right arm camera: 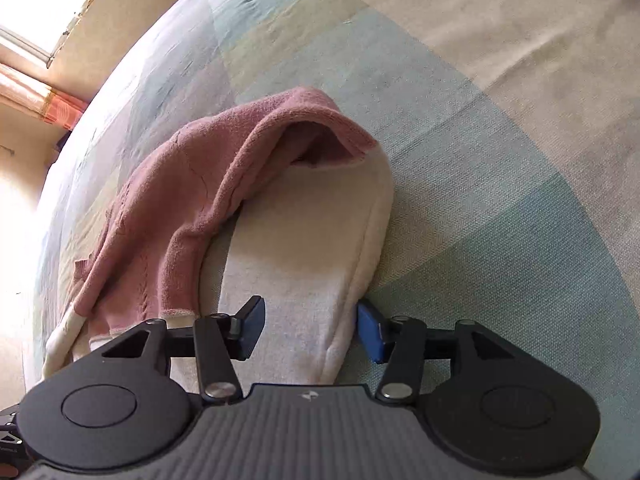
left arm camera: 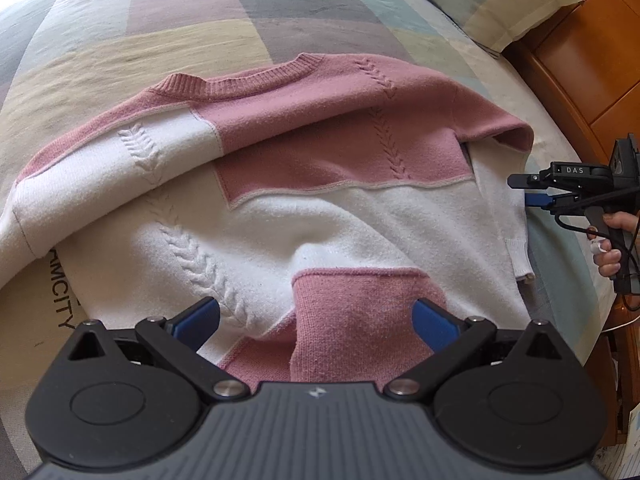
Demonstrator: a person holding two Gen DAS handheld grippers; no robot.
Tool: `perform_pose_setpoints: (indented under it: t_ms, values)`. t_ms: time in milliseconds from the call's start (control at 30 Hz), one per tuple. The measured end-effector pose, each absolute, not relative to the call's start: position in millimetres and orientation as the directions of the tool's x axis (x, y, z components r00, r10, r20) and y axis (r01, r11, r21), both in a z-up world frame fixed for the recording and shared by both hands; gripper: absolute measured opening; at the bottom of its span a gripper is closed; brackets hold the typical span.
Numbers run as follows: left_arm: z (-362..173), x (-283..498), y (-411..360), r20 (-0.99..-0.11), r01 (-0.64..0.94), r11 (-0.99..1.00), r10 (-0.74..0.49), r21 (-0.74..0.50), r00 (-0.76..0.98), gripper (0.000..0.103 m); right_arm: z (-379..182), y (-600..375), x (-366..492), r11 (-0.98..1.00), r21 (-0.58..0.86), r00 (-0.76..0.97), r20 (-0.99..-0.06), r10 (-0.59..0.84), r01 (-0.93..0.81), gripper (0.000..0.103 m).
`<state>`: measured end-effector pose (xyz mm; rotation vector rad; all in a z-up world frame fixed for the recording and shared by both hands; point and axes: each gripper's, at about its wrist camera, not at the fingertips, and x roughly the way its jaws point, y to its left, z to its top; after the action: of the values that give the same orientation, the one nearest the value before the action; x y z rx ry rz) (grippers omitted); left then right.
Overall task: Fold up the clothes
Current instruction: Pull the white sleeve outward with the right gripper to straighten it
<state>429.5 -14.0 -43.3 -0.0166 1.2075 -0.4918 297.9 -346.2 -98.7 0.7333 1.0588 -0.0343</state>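
Both grippers open: left gripper [left arm camera: 316, 322] over sweater [left arm camera: 320, 216] hem, right gripper [right arm camera: 310, 330] astride sleeve [right arm camera: 304, 248] near bed [right arm camera: 500, 200] edge. Pinch sleeve low, fold inward flat.

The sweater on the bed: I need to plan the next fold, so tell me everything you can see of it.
The sweater is a soft, fuzzy knit in pink and white blocks, with raised leaf-like cable stitching, a ribbed pink neckline and a ribbed white cuff. It lies spread on the patchwork bedspread, partly folded: a pink layer is turned over white at its right side, leaving a loose, arched edge. Both the left gripper and right gripper stand open around fabric.
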Motion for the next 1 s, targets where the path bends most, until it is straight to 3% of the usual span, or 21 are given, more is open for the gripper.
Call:
perform_pose_setpoints:
  t_ms: [233, 367, 600, 667, 800, 1000]
  values:
    - [-45.5, 429.5, -14.6, -0.897, 0.345, 0.899, -0.365, -0.270, 0.250, 0.102, -127.5, -354.2, 243.6, 0.503, 0.737, 0.575, -0.671, 0.469, 0.450, 0.056]
    - [-48.2, 431.7, -19.5, -0.899, 0.350, 0.897, -0.365, -0.270, 0.242, 0.102, -154.9, -348.9, 221.9, 0.356, 0.816, 0.670, -0.577, 0.467, 0.456, 0.056]
    - [-52.0, 434.8, -35.1, -0.896, 0.378, 0.882, -0.384, -0.283, 0.224, 0.102, -171.6, -351.0, 260.0, 0.353, 0.867, 0.714, -0.493, 0.497, 0.353, 0.055]
    - [-52.8, 435.7, -39.3, -0.894, 0.381, 0.879, -0.389, -0.288, 0.222, 0.102, -174.9, -351.1, 261.8, 0.364, 0.867, 0.720, -0.489, 0.492, 0.340, 0.048]
    - [-54.1, 438.0, -49.3, -0.893, 0.402, 0.868, -0.397, -0.291, 0.212, 0.102, -192.4, -345.9, 251.4, 0.341, 0.871, 0.757, -0.481, 0.443, 0.354, 0.006]
    - [-52.1, 441.0, -55.4, -0.902, 0.433, 0.861, -0.381, -0.266, 0.203, 0.102, -186.1, -341.3, 263.6, 0.417, 0.834, 0.724, -0.533, 0.437, 0.361, 0.006]
